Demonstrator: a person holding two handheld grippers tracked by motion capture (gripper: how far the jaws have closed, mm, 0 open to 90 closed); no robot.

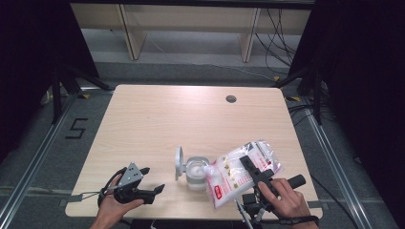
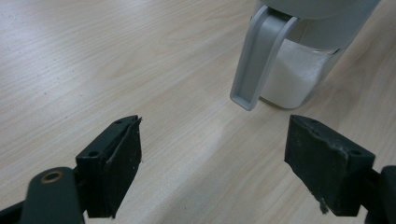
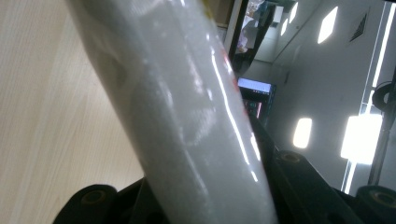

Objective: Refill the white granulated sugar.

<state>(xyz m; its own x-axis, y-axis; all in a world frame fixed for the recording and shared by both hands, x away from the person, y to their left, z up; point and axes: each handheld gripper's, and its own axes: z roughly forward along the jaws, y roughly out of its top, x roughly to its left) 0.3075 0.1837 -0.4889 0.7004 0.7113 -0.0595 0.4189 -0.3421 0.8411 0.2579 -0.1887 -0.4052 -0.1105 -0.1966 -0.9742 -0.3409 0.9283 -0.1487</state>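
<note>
Two grippers in play: right gripper, lower right of the high view, has its jaws clamped on a plastic bag of white granules, pads pressing both flat faces; in the right gripper view the bag rises between the jaws as a thick white slab. Left gripper, lower left of the high view, rests low over the table with jaws wide apart and nothing between them. Clear container stands upright at lower centre, partly filled with white stuff, its grey flip lid swung open on the left side. Key relation: bag's long axis runs diagonally from upper right down to lower left, and its torn corner points left and sits at the container's mouth, touching or just over the rim, hard to tell. So the bag lies directly right of the container and the right hand is the nearer one; pouring likely needs only more tilt. In the left gripper view the container sits upper right, ahead of the open jaws, not touched; left could steady it.
</note>
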